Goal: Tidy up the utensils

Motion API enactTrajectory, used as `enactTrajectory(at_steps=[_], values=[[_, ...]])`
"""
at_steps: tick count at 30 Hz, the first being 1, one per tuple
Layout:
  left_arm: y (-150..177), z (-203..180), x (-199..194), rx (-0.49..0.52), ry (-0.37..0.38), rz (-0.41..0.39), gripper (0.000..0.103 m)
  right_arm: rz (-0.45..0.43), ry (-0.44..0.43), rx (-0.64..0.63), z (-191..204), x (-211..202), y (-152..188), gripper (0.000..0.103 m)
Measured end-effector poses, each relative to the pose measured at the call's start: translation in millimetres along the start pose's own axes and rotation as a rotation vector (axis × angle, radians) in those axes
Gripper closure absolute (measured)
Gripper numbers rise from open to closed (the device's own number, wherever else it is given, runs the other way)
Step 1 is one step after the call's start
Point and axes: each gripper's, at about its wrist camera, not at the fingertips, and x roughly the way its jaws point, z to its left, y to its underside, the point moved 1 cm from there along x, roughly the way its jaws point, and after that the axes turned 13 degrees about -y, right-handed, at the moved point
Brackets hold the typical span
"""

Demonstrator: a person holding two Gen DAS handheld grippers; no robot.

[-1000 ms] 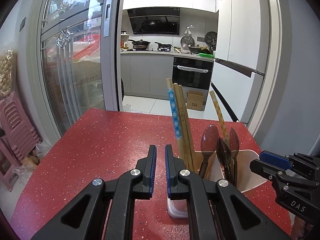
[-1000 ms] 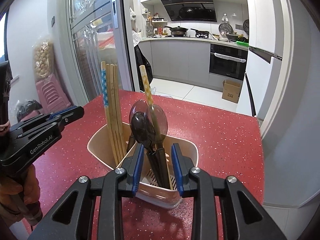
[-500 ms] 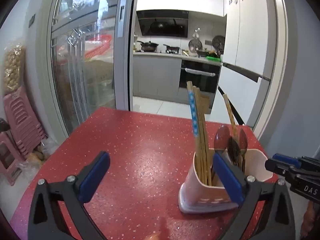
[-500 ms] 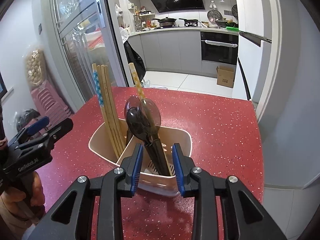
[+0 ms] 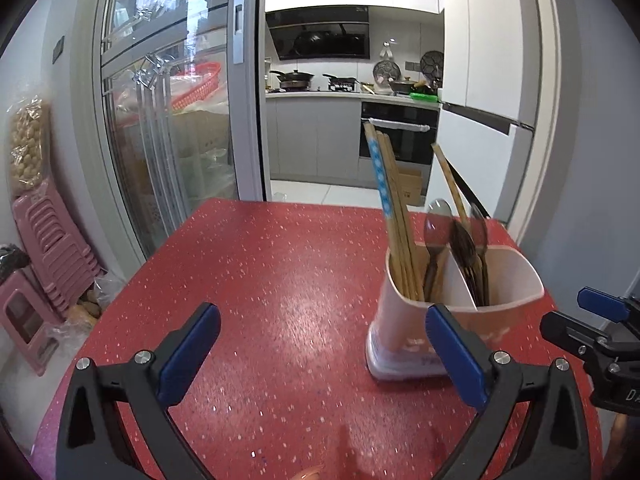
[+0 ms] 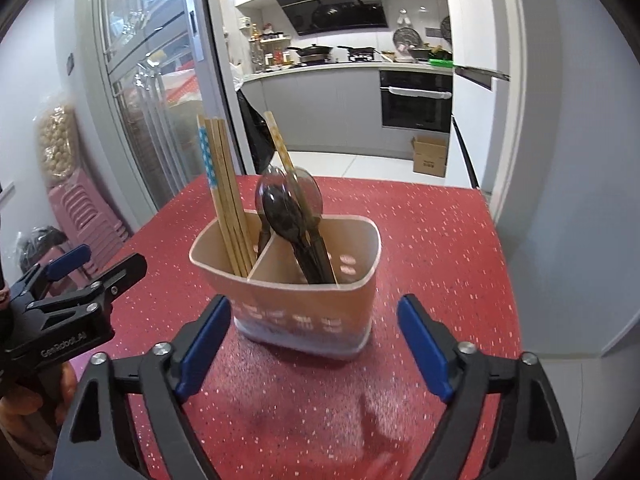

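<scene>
Left wrist view: a pale pink utensil holder (image 5: 404, 336) w/ a clear base stood upright on the red speckled tabletop (image 5: 280, 280), right of centre. An inner divider split it into compartments. Near-left compartment held a bunch of wooden chopsticks (image 5: 394, 216), one w/ a blue-and-white patterned top, all leaning slightly left. Dark spoons (image 5: 460, 236) stood bowl-up along the divider; which side each sat on, can't tell from here. One more chopstick w/ a yellowish pattern (image 5: 450, 184) rose behind the spoons. Left gripper (image 5: 320, 344) had its jaws spread wide, nothing between them but bare table; its right pad overlapped the holder's near wall in the picture, contact unclear. Right gripper (image 5: 592, 320) showed at the right edge, beside the holder.

Right wrist view: same holder (image 6: 304, 304), seen from its long side, w/ three compartments visible. Chopsticks (image 6: 224, 192) stood in the left one; spoons (image 6: 288, 212) in the right and rear ones, handles down. Right gripper (image 6: 314, 344) sat just in front of the holder, jaws opening, pads clear of the walls, nothing gripped. Left gripper (image 6: 96, 268) was at far left, held by a hand (image 6: 24, 404), apart from the holder.
</scene>
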Motion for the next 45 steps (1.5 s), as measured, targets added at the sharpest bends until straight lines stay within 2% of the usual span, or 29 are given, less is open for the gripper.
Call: enactTrajectory(at_steps=[3, 4, 12, 23, 26, 32, 45], values=[[18.4, -4.4, 2.8, 0.002, 0.009, 0.018, 0.0, -0.004, 0.014, 0.022, 0.3, -4.2, 9.5, 0.009], [24.5, -6.4, 3.3, 0.002, 0.009, 0.026, 0.0, -0.006, 0.016, 0.029, 0.2, -6.2, 12.3, 0.0], [72.0, -12.9, 4.9, 0.02, 0.029, 0.059, 0.0, -0.038, 0.061, 0.039, 5.1, -24.2, 41.5, 0.0], [105.4, -5.7, -28.9, 0.039, 0.048, 0.0, 0.0, -0.061, 0.126, 0.055, 10.5, -37.1, 70.6, 0.0], [95.3, 3.5, -47.4, 0.037, 0.054, -0.026, 0.0, -0.091, 0.152, 0.038, 14.2, -41.7, 74.9, 0.0], [84.9, 10.4, -58.8, 0.017, 0.062, -0.095, 0.0, -0.187, 0.216, -0.009, 25.0, -51.9, 79.6, 0.0], [74.6, 16.3, -63.3, -0.022, 0.051, -0.105, 0.0, -0.263, 0.246, -0.014, 25.6, -60.0, 82.2, 0.0]])
